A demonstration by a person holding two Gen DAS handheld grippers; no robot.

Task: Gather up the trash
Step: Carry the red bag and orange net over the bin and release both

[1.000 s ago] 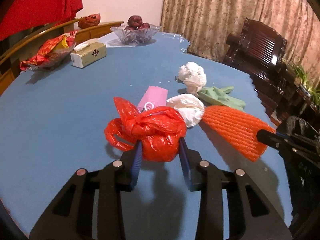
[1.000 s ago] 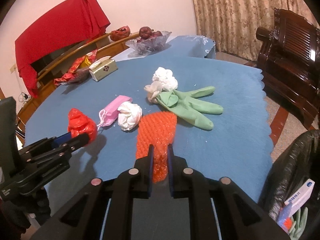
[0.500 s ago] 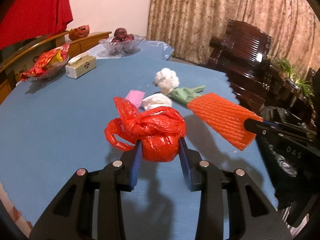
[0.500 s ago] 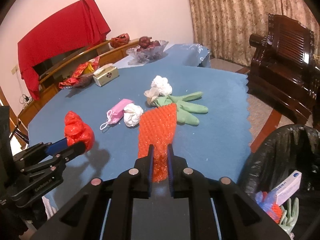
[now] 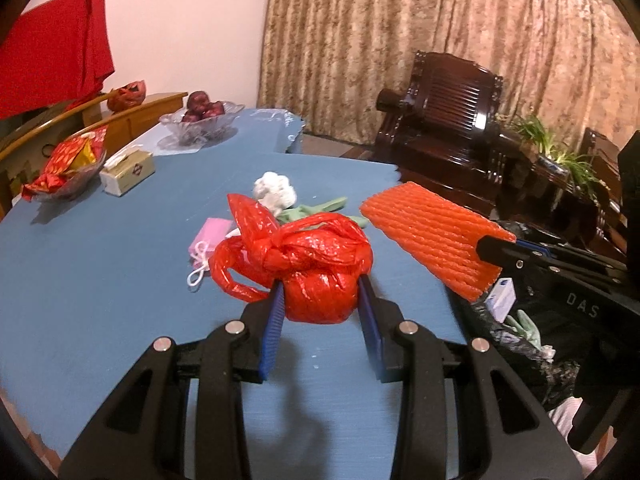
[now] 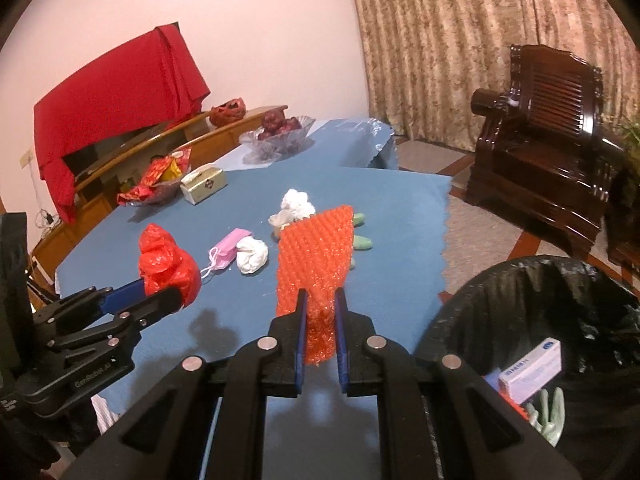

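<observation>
gripping a knotted red plastic bag [image 5: 316,268], the left claw [image 5: 320,300] is clamping its blue pads on the bag's round lower part and holding it clear above the blue tabletop [image 5: 100,264]. in the right wrist view that same claw [image 6: 160,288] is showing at nine o'clock with the red bag [image 6: 168,264] at its tip. moving rightward across the tabletop, a pink face mask [image 6: 228,246] is lying flat just beside a white crumpled wad [image 6: 251,255], both at about eleven o'clock from the right claw. farther back, at twelve o'clock, a second white paper wad [image 6: 296,204] is sitting against green rubber gloves [image 6: 362,242], which are mostly hidden behind the held foam. the right claw [image 6: 320,308] is pinching the lower end of an orange foam net sleeve [image 6: 316,256], its pads pressed close together on the thin material, and the sleeve is standing up and fanning wider toward twelve o'clock. at four o'clock from that claw, a bin lined with a black trash bag [image 6: 532,300] is standing off the tabletop's edge, and a white and blue box [image 6: 530,370] and a pale green glove [image 6: 548,416] are lying inside it. in the left wrist view the foam sleeve [image 5: 436,240] is hanging over that bin at three o'clock.
</observation>
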